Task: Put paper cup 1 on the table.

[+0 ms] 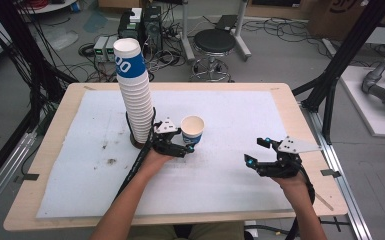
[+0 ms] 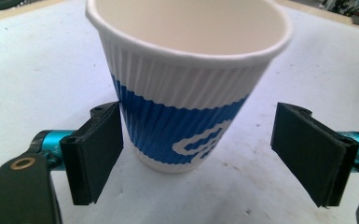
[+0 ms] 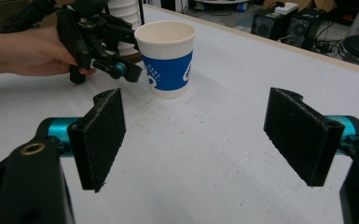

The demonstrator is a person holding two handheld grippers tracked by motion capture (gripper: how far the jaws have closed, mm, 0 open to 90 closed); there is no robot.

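A single white paper cup [image 1: 192,129] with a blue band stands upright on the white mat, just right of a tall stack of the same cups [image 1: 134,95]. My left gripper [image 1: 187,143] is open around the single cup [image 2: 186,88]. Its left pad [image 2: 98,151] sits at the cup's wall, and its right pad [image 2: 310,151] stands well apart from it. My right gripper [image 1: 256,151] is open over bare mat at the right, with nothing between its pads [image 3: 102,135]. From there the cup [image 3: 168,65] and the left gripper [image 3: 98,42] lie ahead and to the left.
The white foam mat [image 1: 230,180] covers most of the wooden table [image 1: 30,170]. Beyond the far edge stand a black stool [image 1: 214,47], computer boxes [image 1: 140,25] and loose cables on the floor. A black frame post [image 1: 340,65] rises at the right.
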